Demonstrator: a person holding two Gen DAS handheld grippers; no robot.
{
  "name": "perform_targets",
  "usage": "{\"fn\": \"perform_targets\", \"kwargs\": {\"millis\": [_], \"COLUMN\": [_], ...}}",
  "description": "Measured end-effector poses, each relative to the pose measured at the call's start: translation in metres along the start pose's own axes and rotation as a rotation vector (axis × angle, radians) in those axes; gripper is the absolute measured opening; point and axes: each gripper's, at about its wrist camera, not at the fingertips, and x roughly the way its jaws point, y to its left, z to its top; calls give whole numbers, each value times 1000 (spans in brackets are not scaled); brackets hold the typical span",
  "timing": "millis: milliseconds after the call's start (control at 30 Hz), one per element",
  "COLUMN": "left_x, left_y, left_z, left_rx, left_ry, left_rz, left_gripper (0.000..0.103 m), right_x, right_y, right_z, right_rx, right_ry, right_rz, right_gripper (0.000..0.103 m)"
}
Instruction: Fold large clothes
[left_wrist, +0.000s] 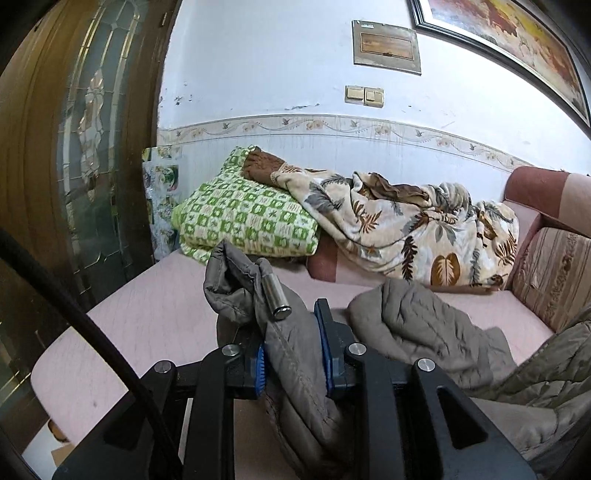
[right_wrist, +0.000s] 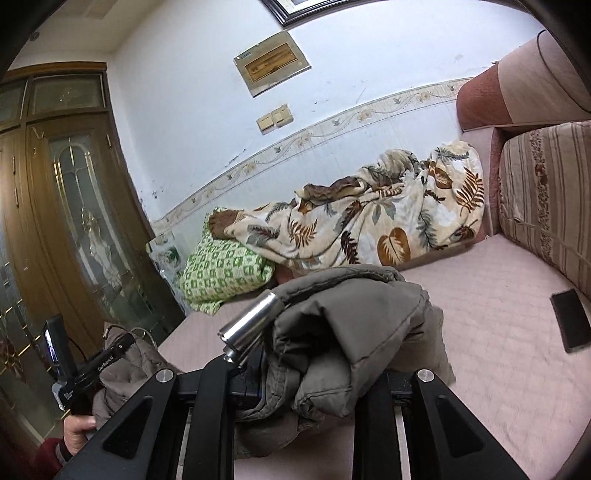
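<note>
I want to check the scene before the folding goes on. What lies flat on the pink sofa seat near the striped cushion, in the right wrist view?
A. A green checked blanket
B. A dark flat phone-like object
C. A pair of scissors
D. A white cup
B: a dark flat object lies on the bare seat just beside the striped cushion.

Leaf-print blanket (left_wrist: 402, 229) over green checked pillow (left_wrist: 243, 218)

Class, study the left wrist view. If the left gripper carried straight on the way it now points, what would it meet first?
The left gripper, jaws shut on the grey jacket, points across the pink sofa seat. The first thing ahead is probably the green checked pillow, or the leaf-print blanket beside it; depth is unclear.
</note>
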Motion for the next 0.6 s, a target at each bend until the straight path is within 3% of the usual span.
{"fn": "perform_targets", "kwargs": {"millis": [300,467,600], "left_x": [118,184,213], "left_y": [-31,-32,-24], "left_z": [50,70,82], "left_rx": [-67,-135,-123], "left_ry": [108,168,157], "left_rz": [-25,-25,31], "left_gripper": [28,58,61], "right_x": [100,165,210], "right_y": [-38,-77,-108], "right_z": [50,62,58], "right_rx": [72,162,220], "right_ry": [38,82,132], "right_rz": [-8,-49,-85], "right_gripper": [24,24,24]}}
